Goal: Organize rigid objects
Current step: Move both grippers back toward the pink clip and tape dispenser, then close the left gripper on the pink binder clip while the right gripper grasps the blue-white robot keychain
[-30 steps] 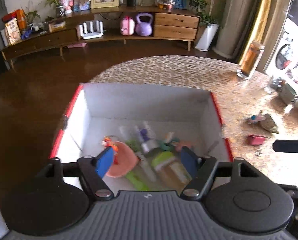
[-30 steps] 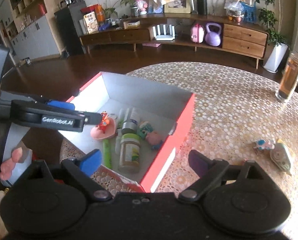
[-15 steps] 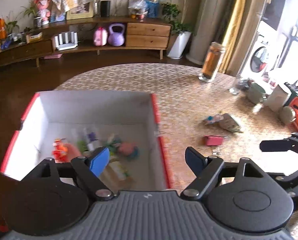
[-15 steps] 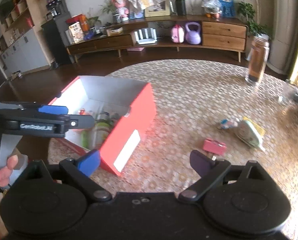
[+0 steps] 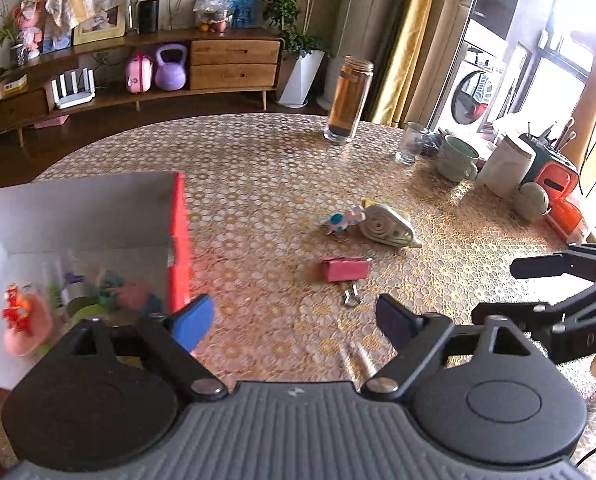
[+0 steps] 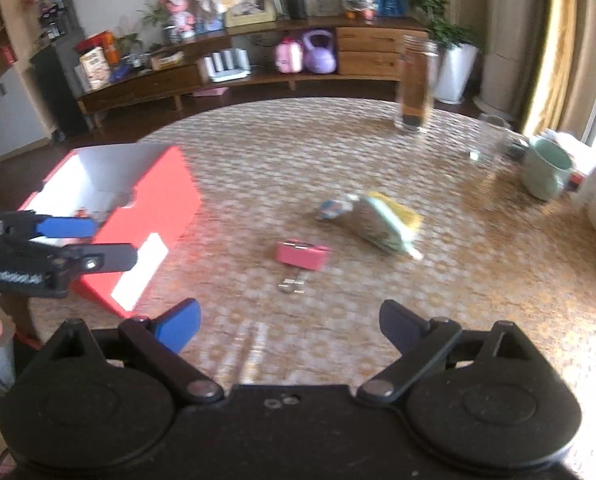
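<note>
Both tools hang over the near edge of the round tabletop (image 5: pixel 258 184), the left tool (image 5: pixel 294 322) and right tool (image 6: pixel 290 322) each spread wide, gripping nothing. Just ahead lies a pink clip (image 5: pixel 345 269), with bare patterned cloth around it. Beyond it rest a tape dispenser (image 5: pixel 386 226) and a small toy (image 5: pixel 340 220). The red box (image 5: pixel 180 240) stands left, at the rim. A jar (image 5: pixel 348 100) stands far back.

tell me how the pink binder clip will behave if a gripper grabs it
The binder clip looks rigid and small, so probably light. It lies flat on its boxy body, so it is unlikely to roll. Its wire handles stick out toward the camera and may swing, so gripping the body seems safer.
</note>
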A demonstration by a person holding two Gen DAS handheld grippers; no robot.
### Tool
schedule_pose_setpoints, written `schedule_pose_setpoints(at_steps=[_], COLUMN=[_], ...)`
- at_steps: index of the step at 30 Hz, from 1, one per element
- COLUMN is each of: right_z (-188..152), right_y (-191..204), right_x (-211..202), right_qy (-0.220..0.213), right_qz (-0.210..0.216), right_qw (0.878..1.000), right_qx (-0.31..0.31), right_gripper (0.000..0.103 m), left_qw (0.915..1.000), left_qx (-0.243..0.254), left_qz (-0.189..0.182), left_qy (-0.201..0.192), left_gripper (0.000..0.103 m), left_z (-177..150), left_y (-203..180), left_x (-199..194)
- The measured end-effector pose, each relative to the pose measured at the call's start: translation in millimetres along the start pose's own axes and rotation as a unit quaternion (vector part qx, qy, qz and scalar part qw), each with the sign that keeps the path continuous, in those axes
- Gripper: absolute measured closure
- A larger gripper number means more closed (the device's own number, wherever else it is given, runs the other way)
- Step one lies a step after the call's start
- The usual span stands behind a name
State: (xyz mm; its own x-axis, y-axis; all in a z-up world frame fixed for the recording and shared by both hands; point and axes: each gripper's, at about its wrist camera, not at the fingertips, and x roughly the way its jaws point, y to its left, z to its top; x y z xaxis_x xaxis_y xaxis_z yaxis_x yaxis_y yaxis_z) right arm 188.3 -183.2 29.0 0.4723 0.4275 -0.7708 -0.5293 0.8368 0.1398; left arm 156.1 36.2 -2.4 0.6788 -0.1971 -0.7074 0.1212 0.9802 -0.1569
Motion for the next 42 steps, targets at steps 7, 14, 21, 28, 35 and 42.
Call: schedule_pose_setpoints(at_steps=[7,14,21,28,35,42], right_z=[6.4,24.0,44.0,65.1,77.5,112.2], right_y=[-44.4,-74.6,-90.6,-97.0,-99.6,-82.0], right_x=[11.2,37.4,75.9,112.9,148.3,156.2], right_qy=[0.007,0.015,0.035,0.055,0.080,0.076], right_qz=[-0.020,-0.034,-0.037,-0.045,-0.056,-0.039], right_qw=[0.999,0.997,0.995,0.992,0.990,0.994], right_qx=[0.033,0.065,0.088,0.101,0.101,0.065], right_gripper=[0.007,0.008,0.008,0.010,0.018,0.018], left_qw=[0.9998,0.9992,0.9998,0.9999,1.0000,0.9998], left_qx=[0.014,0.036,0.016,-0.011,-0.005,0.006], left_qz=[0.008,0.012,-0.005,-0.001,0.004,0.017], left_qy=[-0.010,-0.014,0.008,0.003,0.004,0.002], left_gripper=[0.003,0.000,0.000,0.000,0.000,0.000], left_z=[1.9,1.9,-0.9,0.3,0.7,-1.9], left_y=[-27.0,-54.7,-70.4,-65.3,-65.2,-66.8], left_x=[35.5,74.7,118.6,150.0,171.4,185.4])
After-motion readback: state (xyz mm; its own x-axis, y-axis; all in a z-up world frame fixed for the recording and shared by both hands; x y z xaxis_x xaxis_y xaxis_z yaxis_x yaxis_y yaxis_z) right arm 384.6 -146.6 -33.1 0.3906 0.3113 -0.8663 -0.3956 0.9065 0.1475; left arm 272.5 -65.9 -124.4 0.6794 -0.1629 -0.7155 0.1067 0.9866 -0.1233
